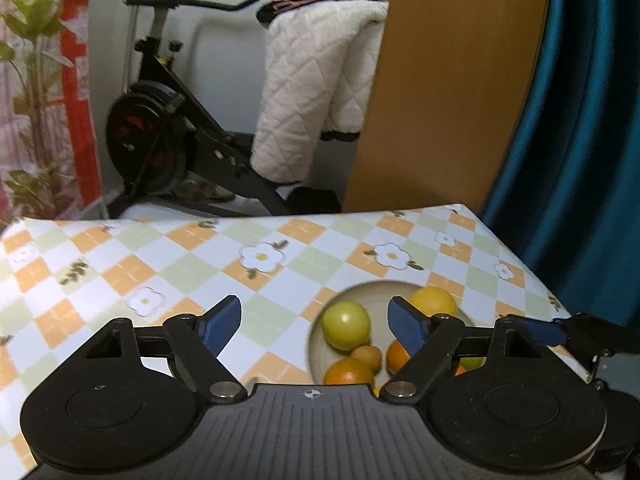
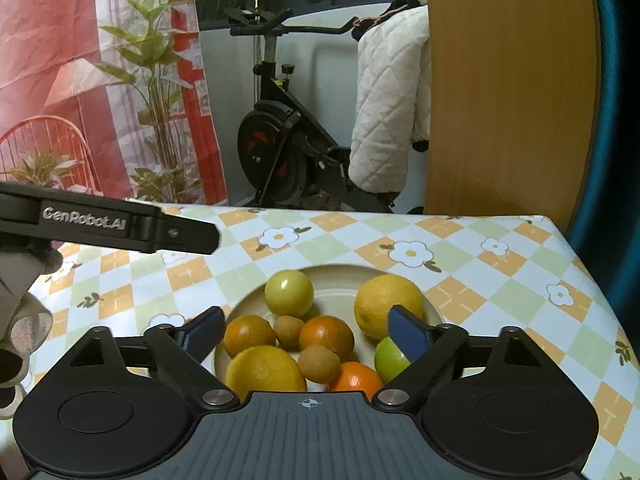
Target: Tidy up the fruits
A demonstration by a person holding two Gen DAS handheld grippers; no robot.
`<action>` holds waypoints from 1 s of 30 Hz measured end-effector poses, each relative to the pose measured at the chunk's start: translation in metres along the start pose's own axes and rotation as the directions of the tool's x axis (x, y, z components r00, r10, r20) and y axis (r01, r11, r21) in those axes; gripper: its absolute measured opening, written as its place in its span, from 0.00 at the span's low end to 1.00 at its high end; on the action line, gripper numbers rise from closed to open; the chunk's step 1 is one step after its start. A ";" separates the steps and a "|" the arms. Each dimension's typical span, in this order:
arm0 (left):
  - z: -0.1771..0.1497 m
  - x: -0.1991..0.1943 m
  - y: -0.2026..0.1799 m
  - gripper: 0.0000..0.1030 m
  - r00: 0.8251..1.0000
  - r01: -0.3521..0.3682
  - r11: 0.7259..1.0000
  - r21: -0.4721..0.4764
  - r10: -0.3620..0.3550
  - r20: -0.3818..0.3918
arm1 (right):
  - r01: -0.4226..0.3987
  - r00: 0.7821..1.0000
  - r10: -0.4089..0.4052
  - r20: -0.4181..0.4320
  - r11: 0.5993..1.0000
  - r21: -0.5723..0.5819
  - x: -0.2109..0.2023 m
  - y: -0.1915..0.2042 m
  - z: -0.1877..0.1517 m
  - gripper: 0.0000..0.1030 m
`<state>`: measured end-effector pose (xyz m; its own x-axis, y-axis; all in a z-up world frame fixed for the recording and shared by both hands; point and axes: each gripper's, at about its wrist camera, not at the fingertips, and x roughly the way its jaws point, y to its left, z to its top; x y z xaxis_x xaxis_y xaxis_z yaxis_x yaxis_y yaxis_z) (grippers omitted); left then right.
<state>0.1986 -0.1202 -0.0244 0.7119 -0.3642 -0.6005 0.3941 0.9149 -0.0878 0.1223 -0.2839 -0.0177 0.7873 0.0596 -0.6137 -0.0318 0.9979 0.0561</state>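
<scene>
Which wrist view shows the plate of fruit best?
The right wrist view: the plate sits centred between the open fingers, nearly all its fruit visible. In the left wrist view the plate lies off to the right, partly hidden behind the gripper.

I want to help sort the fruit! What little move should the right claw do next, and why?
Probably lower the right claw a little onto the small brown fruit. The claw is open and empty, hanging over the plate where all the fruit is piled, and that fruit sits near the middle of its gap. The left claw is also open, further left.
</scene>
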 end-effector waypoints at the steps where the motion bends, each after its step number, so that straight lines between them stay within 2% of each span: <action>1: 0.001 -0.004 0.000 0.80 1.000 -0.012 1.000 0.001 0.012 0.005 | 0.001 1.000 -0.001 0.002 1.000 0.008 -0.002 0.000 0.002 0.93; 4: 0.002 -0.016 0.003 0.83 0.999 -0.034 0.999 -0.011 0.035 0.021 | 0.018 1.000 -0.019 0.003 0.999 0.027 -0.005 0.002 0.008 0.99; 13: 0.011 -0.053 0.001 0.88 0.981 -0.175 0.985 0.014 0.173 0.083 | 0.041 0.999 -0.042 0.006 0.999 0.022 -0.017 0.016 0.019 0.99; 23: 0.026 -0.102 0.011 0.88 0.956 -0.248 0.969 -0.022 0.248 0.154 | 0.030 0.998 -0.028 0.060 0.999 -0.024 -0.048 0.043 0.045 0.99; 30: 0.030 -0.131 0.017 0.88 0.942 -0.272 0.961 -0.055 0.277 0.191 | 0.016 0.994 -0.013 0.110 0.999 -0.031 -0.067 0.055 0.063 0.99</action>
<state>0.1296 -0.0622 0.0766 0.8905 -0.1226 -0.4383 0.1532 0.9876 0.0350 0.1069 -0.2349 0.0762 0.8505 0.0438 -0.5242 -0.0379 0.9990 0.0220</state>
